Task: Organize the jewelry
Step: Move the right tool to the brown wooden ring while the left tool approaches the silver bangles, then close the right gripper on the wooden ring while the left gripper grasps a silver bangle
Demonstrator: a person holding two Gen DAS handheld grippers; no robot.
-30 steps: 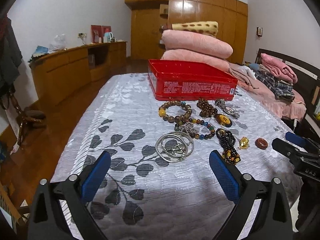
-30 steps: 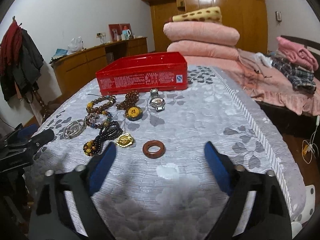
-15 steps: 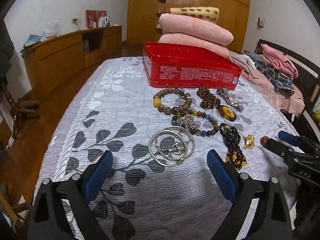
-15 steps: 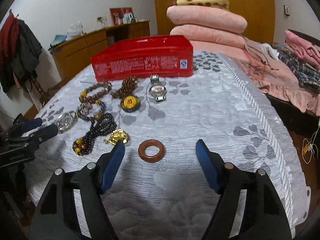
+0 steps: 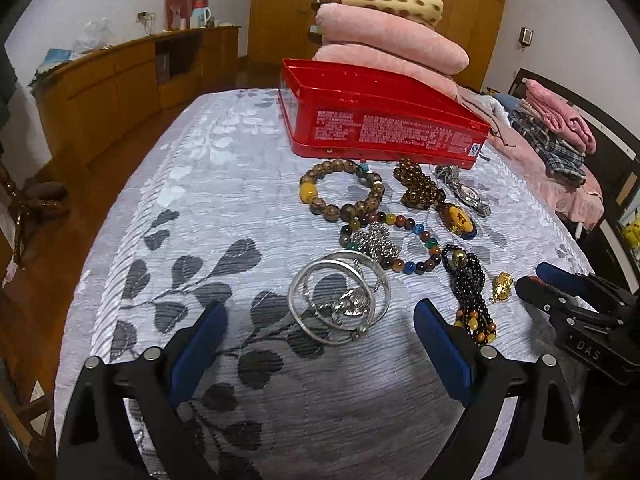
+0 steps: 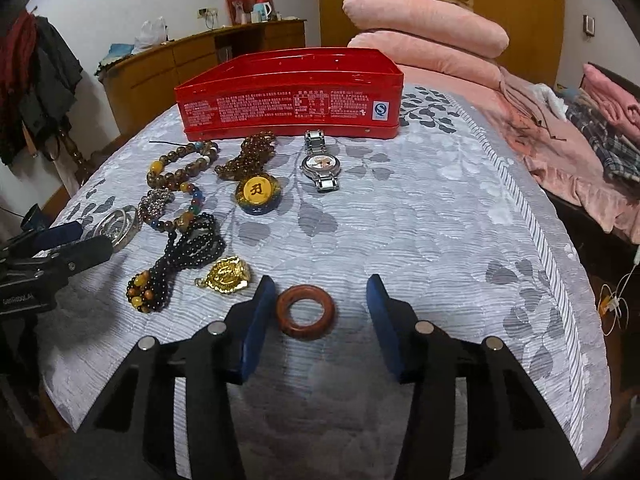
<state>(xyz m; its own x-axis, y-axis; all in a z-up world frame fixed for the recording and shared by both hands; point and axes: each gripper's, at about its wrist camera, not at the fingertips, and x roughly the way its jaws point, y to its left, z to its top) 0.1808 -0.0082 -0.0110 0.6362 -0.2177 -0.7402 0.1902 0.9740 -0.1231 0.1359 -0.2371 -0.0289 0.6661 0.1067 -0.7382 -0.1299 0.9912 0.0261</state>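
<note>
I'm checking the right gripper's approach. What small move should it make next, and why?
Probably ease forward and down a little, then close. The right gripper is open, and the brown ring lies flat between its fingers, nearer its left finger, with the gold pendant close beside.

Left claw point(image 5: 320, 332) jaws spread wide, low; right claw point(image 6: 318, 312) jaws apart, low.

My brown ring point(image 6: 306, 311) lies flat beside the gold pendant point(image 6: 228, 277), bead strands point(image 6: 182, 256) and watch point(image 6: 321, 166) before the red tin point(image 6: 288, 108).

Grey leaf-print bedspread point(image 6: 440, 208): red tin point(image 6: 288, 100), jewelry point(image 6: 192, 220)
</note>
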